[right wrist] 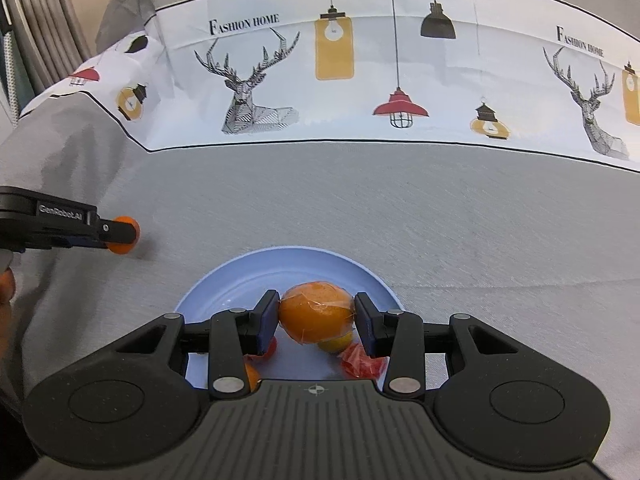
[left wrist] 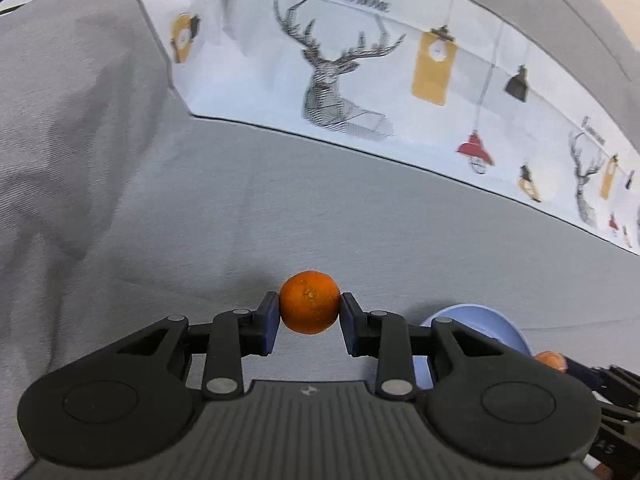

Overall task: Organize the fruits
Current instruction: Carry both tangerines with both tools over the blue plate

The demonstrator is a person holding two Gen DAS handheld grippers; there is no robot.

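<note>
Nearest the left wrist lens: ribbed dark grey housing, then the black two-finger left gripper, blue pads pressed on either side of one small round orange mandarin, held clear above the plain grey cloth. Seen again from the right wrist view at the left edge, same left gripper side-on, same small mandarin clamped at its tip, well apart from the plate. Part of a hand just below it at the frame edge.

Right gripper likewise closed, blue pads bearing on one larger orange fruit wrapped in clear film, held over the round pale blue plate. Beneath and behind it on the plate, counted as far as visible: one yellow round fruit, one red fruit in crinkled film, and two orange-red pieces partly hidden by the left finger, one at and one at; kinds not certain. Plate edge and a sliver of orange fruit also caught low right in the left view.

Across the far side: white printed band with two stag heads, several hanging lamps and twice the words "Fashion Home".
</note>
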